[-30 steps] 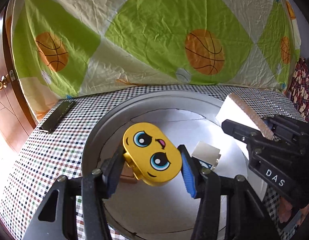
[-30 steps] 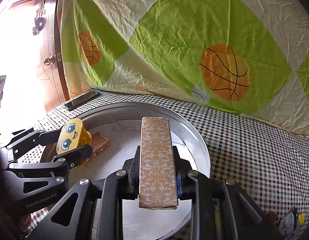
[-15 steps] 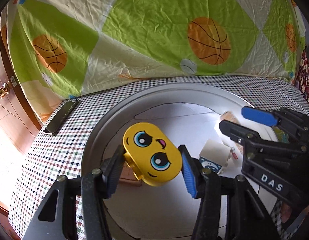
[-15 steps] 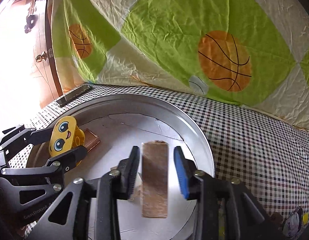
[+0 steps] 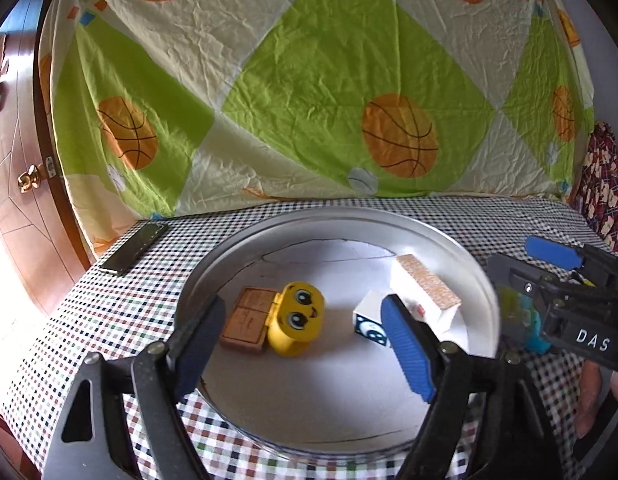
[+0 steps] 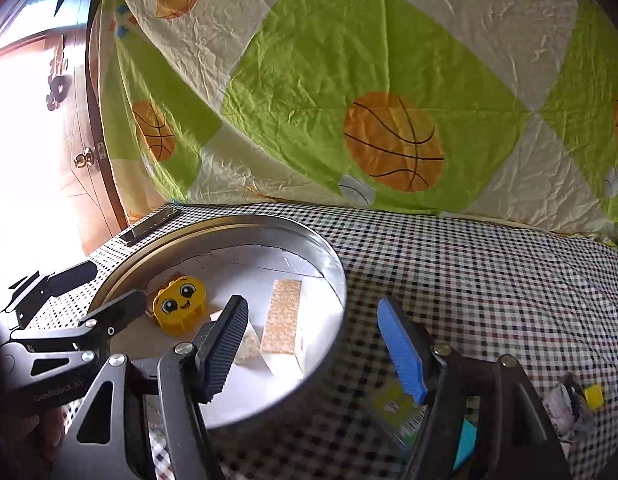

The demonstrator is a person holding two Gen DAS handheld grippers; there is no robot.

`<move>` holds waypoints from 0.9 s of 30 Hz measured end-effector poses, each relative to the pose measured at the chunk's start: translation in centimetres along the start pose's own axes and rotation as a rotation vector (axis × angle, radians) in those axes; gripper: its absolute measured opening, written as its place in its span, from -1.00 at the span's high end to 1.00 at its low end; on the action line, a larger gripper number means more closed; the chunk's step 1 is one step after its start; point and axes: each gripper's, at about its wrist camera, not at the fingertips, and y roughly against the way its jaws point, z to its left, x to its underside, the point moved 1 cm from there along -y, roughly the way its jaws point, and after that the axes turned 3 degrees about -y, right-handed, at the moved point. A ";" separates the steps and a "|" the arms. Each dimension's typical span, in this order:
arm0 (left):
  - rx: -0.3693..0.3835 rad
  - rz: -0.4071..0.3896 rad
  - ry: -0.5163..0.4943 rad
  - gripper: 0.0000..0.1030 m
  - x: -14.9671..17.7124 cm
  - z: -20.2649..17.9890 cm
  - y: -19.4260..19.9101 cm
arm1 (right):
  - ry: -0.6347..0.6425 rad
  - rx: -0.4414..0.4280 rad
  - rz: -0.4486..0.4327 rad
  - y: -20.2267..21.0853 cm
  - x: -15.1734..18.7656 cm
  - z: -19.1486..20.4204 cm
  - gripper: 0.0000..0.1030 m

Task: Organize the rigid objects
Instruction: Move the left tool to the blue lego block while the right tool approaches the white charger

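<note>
A round metal tray (image 5: pixel 213 264) (image 6: pixel 333 276) sits on the checkered table. In it lie a yellow face block (image 5: pixel 297 318) (image 6: pixel 181 310), a brown flat block (image 5: pixel 247 320) beside it, a white box with an orange patterned top (image 5: pixel 427 288) (image 6: pixel 281 316) and a small white cube with a blue face (image 5: pixel 371 320). My left gripper (image 5: pixel 305 342) is open and empty above the tray's near side. My right gripper (image 6: pixel 313 350) is open and empty over the tray's right rim; it also shows in the left wrist view (image 5: pixel 561 276).
A dark flat phone-like bar (image 5: pixel 135 248) (image 6: pixel 151 226) lies on the table's far left corner. A green card (image 6: pixel 397 412) and small items (image 6: pixel 581 398) lie on the table right of the tray. A basketball-print sheet (image 5: pixel 329 100) hangs behind. A wooden door (image 5: pixel 13 168) stands left.
My left gripper opened and let the yellow face block down into the tray, then drew back. My right gripper released the patterned box into the tray and pulled back to the right.
</note>
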 end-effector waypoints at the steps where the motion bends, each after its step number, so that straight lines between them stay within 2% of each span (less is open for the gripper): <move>1: 0.014 -0.022 -0.008 -0.57 0.3 -0.8 0.7 | -0.014 0.027 -0.011 1.2 0.7 -1.2 -0.35; 6: 0.098 -0.061 -0.053 -0.57 1.1 -5.3 2.3 | -0.132 0.137 -0.023 5.2 3.7 -7.7 -0.35; 11: 0.174 -0.060 -0.092 -0.57 1.3 -9.6 2.6 | -0.206 0.224 0.010 6.6 6.1 -12.3 -0.35; 14: 0.210 -0.045 -0.114 -0.57 1.3 -11.9 2.2 | -0.251 0.223 0.050 6.7 7.0 -13.8 -0.35; 19: 0.265 0.015 -0.159 -0.57 1.5 -15.7 0.9 | -0.233 0.219 0.130 5.8 7.5 -14.0 -0.35; 22: 0.292 0.059 -0.173 -0.43 1.6 -17.3 -0.3 | -0.244 0.201 0.212 4.5 8.3 -14.4 -0.33; 23: 0.305 0.079 -0.172 -0.32 1.6 -17.6 -0.7 | -0.248 0.196 0.228 4.2 8.5 -14.5 -0.27; 27: 0.349 0.151 -0.195 -0.01 1.8 -19.2 -2.2 | -0.251 0.185 0.241 4.1 8.5 -14.5 -0.15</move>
